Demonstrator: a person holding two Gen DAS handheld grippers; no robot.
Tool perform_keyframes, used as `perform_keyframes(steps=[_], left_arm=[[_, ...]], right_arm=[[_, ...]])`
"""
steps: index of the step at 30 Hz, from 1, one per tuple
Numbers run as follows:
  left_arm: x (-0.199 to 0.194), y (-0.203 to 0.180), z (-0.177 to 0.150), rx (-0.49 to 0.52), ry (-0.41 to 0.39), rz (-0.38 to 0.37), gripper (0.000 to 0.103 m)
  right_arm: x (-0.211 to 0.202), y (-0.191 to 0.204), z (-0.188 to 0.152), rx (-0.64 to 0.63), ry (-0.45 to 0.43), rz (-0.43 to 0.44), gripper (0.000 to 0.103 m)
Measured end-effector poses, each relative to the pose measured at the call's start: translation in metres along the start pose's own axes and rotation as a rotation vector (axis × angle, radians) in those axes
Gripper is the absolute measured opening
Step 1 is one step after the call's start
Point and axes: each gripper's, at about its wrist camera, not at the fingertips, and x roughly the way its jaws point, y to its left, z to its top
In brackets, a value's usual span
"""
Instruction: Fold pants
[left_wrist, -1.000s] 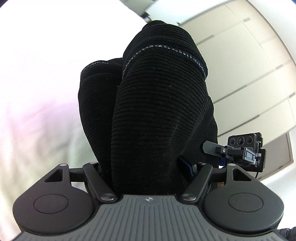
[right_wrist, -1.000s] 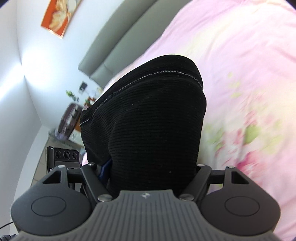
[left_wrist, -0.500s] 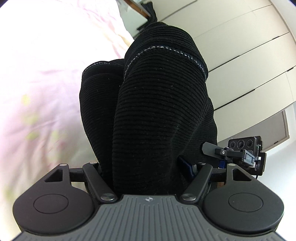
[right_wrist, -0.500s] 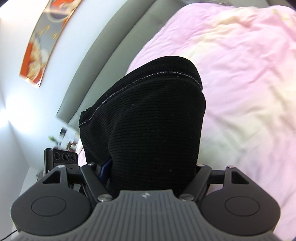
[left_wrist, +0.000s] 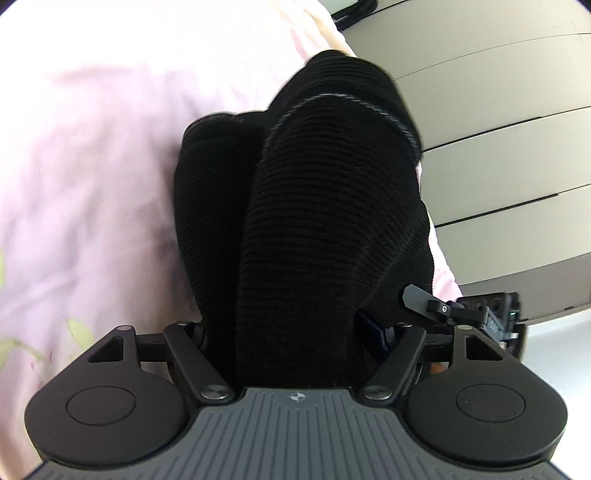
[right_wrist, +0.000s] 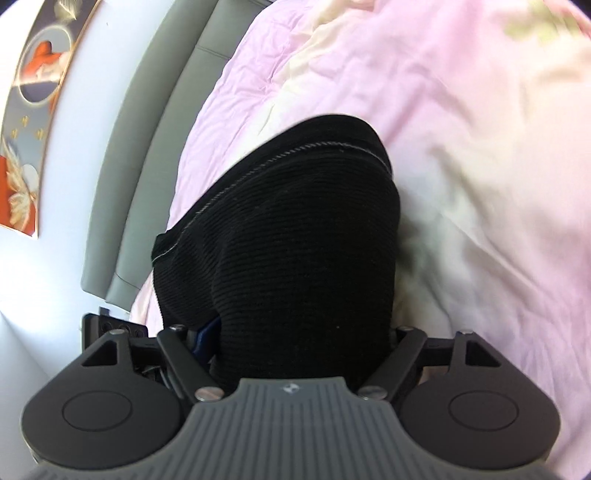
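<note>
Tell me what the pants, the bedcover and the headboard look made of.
Pants: black ribbed knit or fine corduroy, matte; horizontal ridges, pale stitched hem.
Bedcover: thin woven cotton by its look; pink and cream print, soft creases.
Headboard: grey padded panels, smooth; leather or faux leather, can't tell which.

- The left gripper (left_wrist: 295, 258) points forward and somewhat downward, and a thick bunch of black pants (left_wrist: 325, 206) fills the gap between its fingers
- Its jaws are opening, with the cloth between them
- The right gripper (right_wrist: 295, 258) points at a similar downward slant, the pants (right_wrist: 295, 240) bunched between its fingers too
- Its jaws are opening as well
- The fingertips of both are hidden under the fabric, so contact at the pads probably holds but cannot be confirmed
</note>
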Motion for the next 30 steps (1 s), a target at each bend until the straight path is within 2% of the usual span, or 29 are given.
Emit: perform_keyframes(steps=[5, 9, 11, 14, 15, 18, 21, 23, 24, 27, 28, 29, 30], left_arm=[[-0.005, -0.004, -0.011, 0.016, -0.011, -0.045, 0.085], [-0.006, -0.003, -0.016, 0.040, -0.016, -0.015, 0.085], [-0.007, -0.003, -0.023, 0.047, -0.021, -0.009, 0.085], [0.004, -0.007, -0.031, 0.048, -0.044, 0.025, 0.085], [0.006, -0.007, -0.034, 0.056, -0.046, 0.040, 0.085], [0.012, -0.017, -0.057, 0.106, -0.076, 0.087, 0.085], [0.010, -0.012, -0.070, 0.118, -0.088, 0.123, 0.087], [0.010, -0.011, -0.076, 0.119, -0.063, 0.140, 0.087], [0.012, -0.012, -0.079, 0.135, -0.068, 0.167, 0.087], [0.015, -0.017, -0.089, 0.155, -0.075, 0.241, 0.087], [0.018, -0.018, -0.089, 0.159, -0.078, 0.257, 0.087], [0.020, -0.020, -0.090, 0.170, -0.080, 0.273, 0.087], [0.019, -0.021, -0.092, 0.185, -0.075, 0.298, 0.087]], right_arm=[[-0.033, -0.022, -0.036, 0.097, -0.052, 0.068, 0.078], [-0.064, -0.021, -0.067, 0.095, -0.105, 0.045, 0.078], [-0.076, -0.024, -0.082, 0.116, -0.071, 0.037, 0.082], [-0.101, -0.026, -0.111, 0.028, -0.064, -0.032, 0.065], [-0.107, -0.025, -0.118, 0.005, -0.040, -0.070, 0.055], [-0.113, -0.024, -0.139, 0.013, -0.059, -0.105, 0.045], [-0.119, -0.021, -0.151, 0.041, -0.087, -0.122, 0.044], [-0.121, -0.013, -0.157, 0.026, -0.089, -0.148, 0.040], [-0.114, -0.012, -0.151, 0.020, -0.078, -0.163, 0.038], [-0.110, -0.010, -0.162, 0.011, -0.068, -0.206, 0.036], [-0.107, -0.010, -0.169, 0.025, -0.064, -0.218, 0.031], [-0.107, -0.010, -0.171, 0.031, -0.051, -0.244, 0.020], [-0.110, -0.010, -0.177, 0.027, -0.047, -0.276, 0.016]])
